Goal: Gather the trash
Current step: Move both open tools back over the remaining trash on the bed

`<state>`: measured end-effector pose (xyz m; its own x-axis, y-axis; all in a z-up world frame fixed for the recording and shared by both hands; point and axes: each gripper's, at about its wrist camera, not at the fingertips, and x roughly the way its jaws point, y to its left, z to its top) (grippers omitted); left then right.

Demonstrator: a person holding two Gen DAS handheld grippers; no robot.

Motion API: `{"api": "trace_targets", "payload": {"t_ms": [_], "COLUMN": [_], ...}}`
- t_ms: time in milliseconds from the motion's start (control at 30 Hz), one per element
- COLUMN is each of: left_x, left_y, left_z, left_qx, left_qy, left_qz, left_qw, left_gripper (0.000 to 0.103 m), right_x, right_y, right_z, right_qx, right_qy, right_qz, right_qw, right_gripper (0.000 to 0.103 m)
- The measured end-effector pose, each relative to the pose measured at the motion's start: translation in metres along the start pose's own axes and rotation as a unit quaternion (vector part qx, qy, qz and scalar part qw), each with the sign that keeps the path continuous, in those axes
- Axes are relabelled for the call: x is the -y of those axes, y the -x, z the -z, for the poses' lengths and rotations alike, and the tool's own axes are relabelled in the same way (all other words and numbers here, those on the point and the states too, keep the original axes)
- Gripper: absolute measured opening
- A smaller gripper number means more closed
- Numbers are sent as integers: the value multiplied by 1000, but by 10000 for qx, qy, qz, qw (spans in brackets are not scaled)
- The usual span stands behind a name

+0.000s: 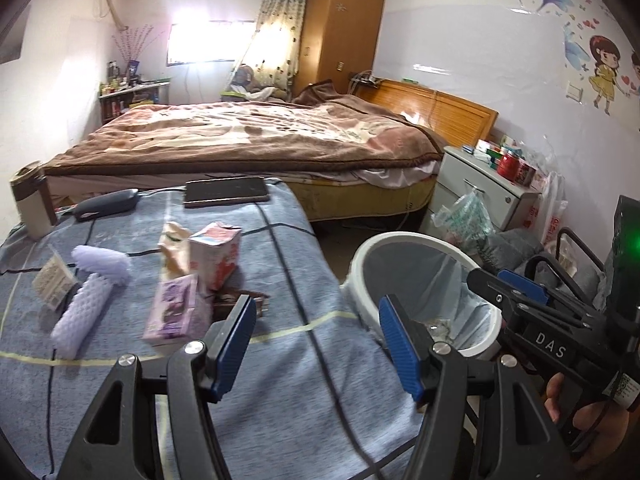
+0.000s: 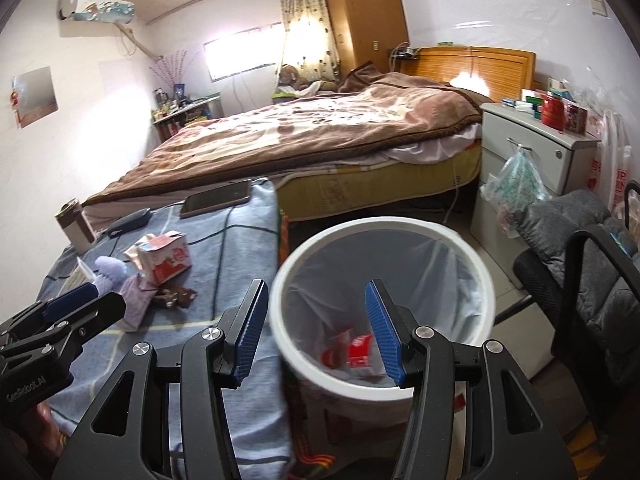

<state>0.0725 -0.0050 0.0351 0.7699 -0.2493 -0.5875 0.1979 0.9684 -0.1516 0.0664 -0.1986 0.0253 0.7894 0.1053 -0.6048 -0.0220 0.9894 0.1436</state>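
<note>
With red wrappers already in the white round plastic-lined bin (image 2: 380,280) under the right gripper (image 2: 316,330), both grippers' fingers gape empty, so next the left gripper (image 1: 318,344) must reach the pink-white crumpled carton (image 1: 216,254) ahead-left on the blue-clothed counter (image 1: 280,360)

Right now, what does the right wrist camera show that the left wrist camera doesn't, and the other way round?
Only the right wrist view looks down into the white trash bin and shows red-and-white wrappers at its bottom, plus the air conditioner. Only the left wrist view shows the cartoon wall stickers and the purple box clearly. Both show the red-and-white milk carton, the phone on the blue cloth, the bed, and open, empty tongs on both sides.
</note>
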Motion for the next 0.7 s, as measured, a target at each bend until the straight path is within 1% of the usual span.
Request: {"api": "trace_targets", "payload": {"t_ms": [100,200,433,567,700], "left_x": [-15,-31,-79,-106,-126], "left_y": [7,13,23,27,33], "left_z": [1,5,17,23,27], "left_qx": [44,80,40,23,53], "left_qy": [108,120,352,602,733], "left_qz": [-101,-311,-832,-959,-1088], "left_qw": [9999,9994,9959,9936,9913], "left_gripper": [66,66,66,66,66], "right_x": [-13,-26,-54,-70,-86], "right_y": [-2,-3,-13,-22,-29], "right_z": [2,4,8,10,12], "right_qx": [-23,-40,-146,-230,-332], "right_qy": [89,197,403,549,626], "right_qz": [-94,-186,-378,-476,-639], "right_qw": [9999,9996,9984,9971,9954], "right_gripper": [53,53,53,53,53]}}
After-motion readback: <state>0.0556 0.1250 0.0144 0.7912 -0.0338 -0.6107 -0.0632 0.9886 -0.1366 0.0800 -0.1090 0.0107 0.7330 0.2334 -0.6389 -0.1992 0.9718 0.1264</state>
